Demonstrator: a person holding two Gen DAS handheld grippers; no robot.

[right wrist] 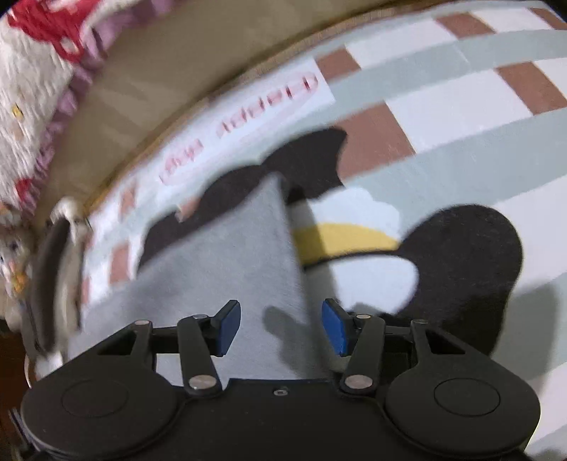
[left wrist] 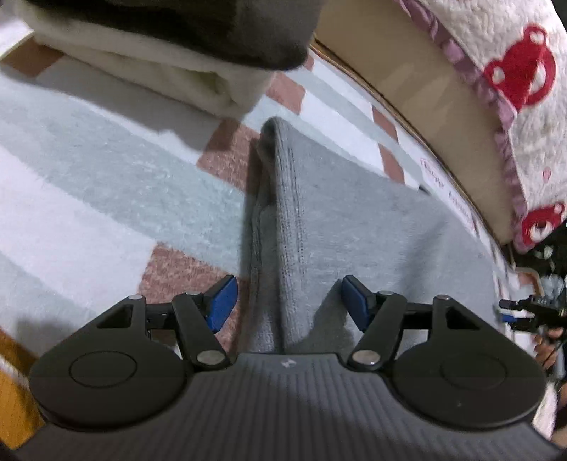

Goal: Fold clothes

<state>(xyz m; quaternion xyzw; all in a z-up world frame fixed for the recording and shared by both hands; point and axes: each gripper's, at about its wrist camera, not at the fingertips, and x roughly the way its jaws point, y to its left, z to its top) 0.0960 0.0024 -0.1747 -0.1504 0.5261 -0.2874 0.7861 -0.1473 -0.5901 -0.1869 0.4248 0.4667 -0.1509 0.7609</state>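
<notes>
- The rug [left wrist: 88, 184] fills most of what you see ahead of both grippers: pale green and white bands with brown squares, plus a black, white and yellow animal figure [right wrist: 460, 255] ahead and to the right of your right gripper.
- The quilt [left wrist: 496, 53], white with red bears and a purple trim, runs along the far right of your left gripper's view (blurred at the top left in the right wrist view).
- The grey garment [left wrist: 354, 227] lies flat on the rug under and ahead of both grippers; a raised ridge [left wrist: 283, 198] of it runs straight out from between your left gripper's pads.
- A folded cream cloth [left wrist: 149, 71] with a dark one [left wrist: 198, 25] on top sits far ahead and to the left of your left gripper.
- Your left gripper [left wrist: 285, 305] is spread wide, its blue pads either side of the ridge, gripping nothing.
- Your right gripper [right wrist: 281, 328] is likewise wide apart and empty, hanging over the garment's right edge [right wrist: 294, 248].
</notes>
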